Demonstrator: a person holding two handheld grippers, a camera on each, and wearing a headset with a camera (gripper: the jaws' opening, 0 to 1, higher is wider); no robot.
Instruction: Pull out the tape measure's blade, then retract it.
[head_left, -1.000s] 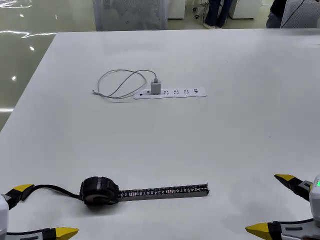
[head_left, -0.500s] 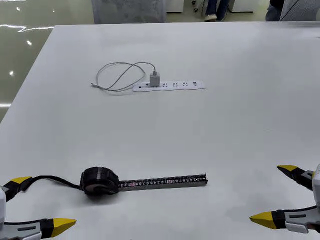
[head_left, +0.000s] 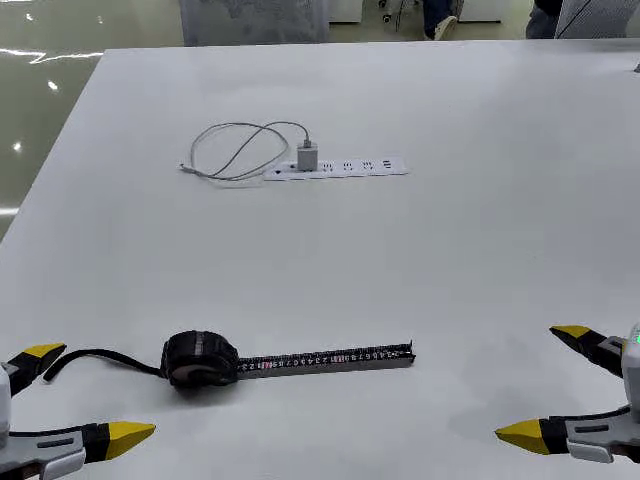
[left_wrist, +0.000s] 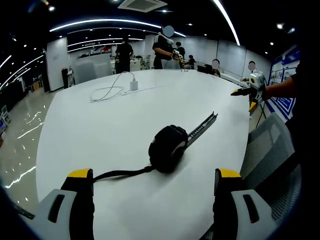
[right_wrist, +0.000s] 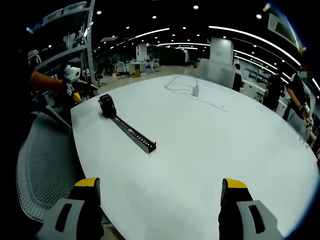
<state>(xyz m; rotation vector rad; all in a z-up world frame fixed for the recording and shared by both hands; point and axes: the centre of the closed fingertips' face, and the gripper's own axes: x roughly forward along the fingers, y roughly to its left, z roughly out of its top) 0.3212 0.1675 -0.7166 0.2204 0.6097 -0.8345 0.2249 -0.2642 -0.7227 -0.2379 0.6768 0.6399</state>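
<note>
Nothing's shifted since a sec ago: tape measure (head_left: 200, 358) near the front edge, blade (head_left: 325, 358) out flat to the right. L gripper (head_left: 90, 391) jaws wide, by the strap (head_left: 100, 355). R gripper (head_left: 545, 382) jaws wide, well apart from blade tip. White table (head_left: 450, 230) open mid; power strip (head_left: 340, 166) w/ cable (head_left: 235, 150) farther back.

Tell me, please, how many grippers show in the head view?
2. The left gripper is near left, by the tape measure; the right gripper is near right, both open. None seems hidden.
</note>
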